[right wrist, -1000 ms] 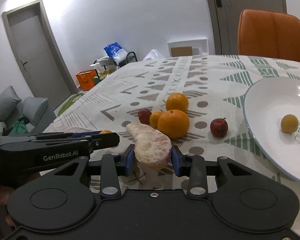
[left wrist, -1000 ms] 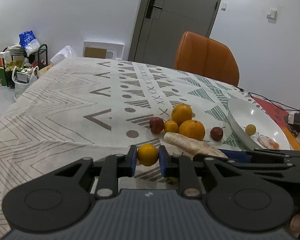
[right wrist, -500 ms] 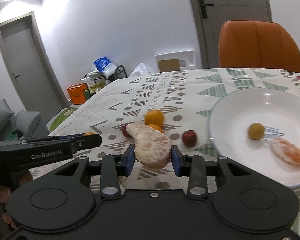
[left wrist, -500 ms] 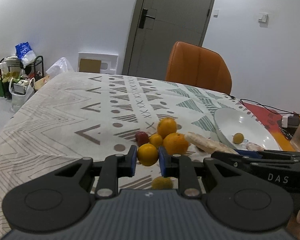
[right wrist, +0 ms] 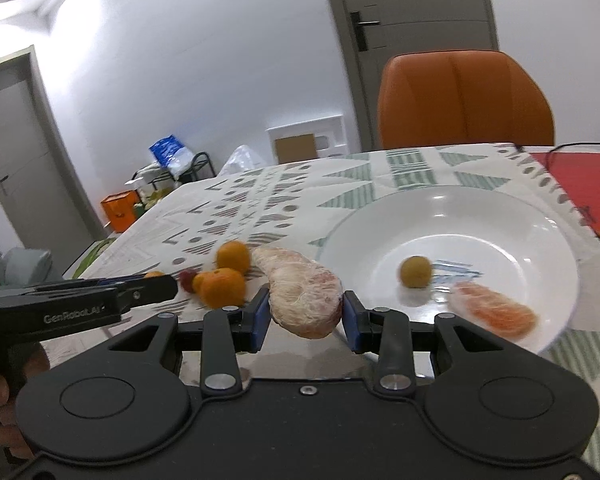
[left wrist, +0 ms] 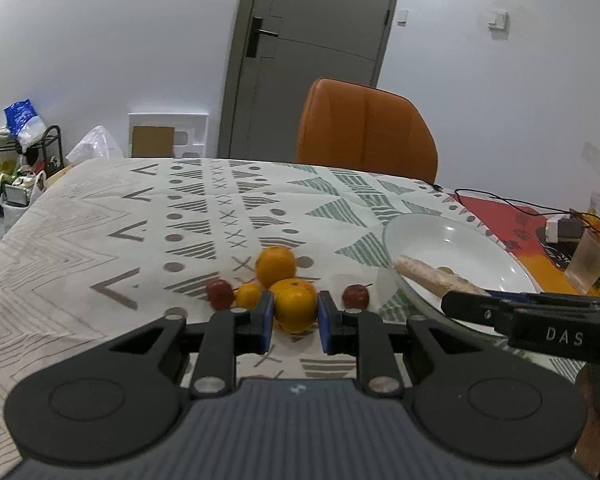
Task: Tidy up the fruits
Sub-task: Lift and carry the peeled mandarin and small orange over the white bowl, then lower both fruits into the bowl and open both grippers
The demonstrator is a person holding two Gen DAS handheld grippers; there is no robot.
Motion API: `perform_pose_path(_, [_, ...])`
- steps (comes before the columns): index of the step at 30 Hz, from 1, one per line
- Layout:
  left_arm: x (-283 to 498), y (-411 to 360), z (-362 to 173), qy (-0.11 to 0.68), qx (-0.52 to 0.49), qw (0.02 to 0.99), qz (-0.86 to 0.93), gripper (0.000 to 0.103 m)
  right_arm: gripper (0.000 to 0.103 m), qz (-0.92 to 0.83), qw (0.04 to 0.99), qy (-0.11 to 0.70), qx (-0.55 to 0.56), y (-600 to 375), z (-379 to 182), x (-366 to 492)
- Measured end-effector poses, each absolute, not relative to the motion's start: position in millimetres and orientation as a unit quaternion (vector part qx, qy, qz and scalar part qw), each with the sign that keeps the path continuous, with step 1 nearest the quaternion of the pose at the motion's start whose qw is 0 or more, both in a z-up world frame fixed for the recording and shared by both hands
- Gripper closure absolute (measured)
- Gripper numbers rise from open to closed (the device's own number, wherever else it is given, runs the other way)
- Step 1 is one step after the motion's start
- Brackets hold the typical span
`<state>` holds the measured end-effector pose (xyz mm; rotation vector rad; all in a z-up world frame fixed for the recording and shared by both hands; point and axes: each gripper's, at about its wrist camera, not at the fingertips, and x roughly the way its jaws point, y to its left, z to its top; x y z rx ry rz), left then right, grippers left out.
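My left gripper [left wrist: 294, 315] is shut on a small yellow-orange fruit [left wrist: 295, 309], held above the patterned tablecloth. My right gripper [right wrist: 305, 315] is shut on a peeled pomelo segment [right wrist: 303, 290], held by the near left rim of the white plate [right wrist: 540, 216]. The plate holds a small yellow fruit [right wrist: 415, 271] and a peeled orange-pink segment [right wrist: 494, 310]. On the cloth lie two oranges [left wrist: 276, 265] [left wrist: 296, 285], a small orange fruit [left wrist: 248, 294] and two small red fruits [left wrist: 220, 292] [left wrist: 355, 296]. The right gripper with the segment [left wrist: 432, 276] shows in the left wrist view over the plate [left wrist: 480, 248].
An orange chair [left wrist: 366, 128] stands at the table's far side. A glass [left wrist: 590, 258], a charger with cables [left wrist: 560, 230] and a red mat [left wrist: 500, 216] lie at the right. Bags and a rack [left wrist: 20, 160] stand on the floor at the left.
Both grippers have lifted and moved right with their fruit. The right gripper has carried the pomelo segment to the plate's rim; the left follows with the yellow-orange fruit.
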<state>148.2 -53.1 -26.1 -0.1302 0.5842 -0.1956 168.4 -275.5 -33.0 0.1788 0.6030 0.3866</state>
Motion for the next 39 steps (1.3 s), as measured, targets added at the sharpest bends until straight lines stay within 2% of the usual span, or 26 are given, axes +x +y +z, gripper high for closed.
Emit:
perform_pose_path(33, [197, -124, -30, 0.301, -0.02, 0.944, -0.136, 0.081, 0.067, 0.088, 0.947, 0.28, 0.131, -354, -60, 192])
perform_pose_path(35, [200, -128, -30, 0.301, -0.019, 0.943, -0.141, 0.081, 0.066, 0.067, 0.953, 0.272, 0.116, -355, -60, 192])
perform_pose_path(39, [205, -135, -31, 0.303, -0.019, 0.941, -0.149, 0.081, 0.055, 0.049, 0.955, 0.266, 0.122, -362, -62, 194])
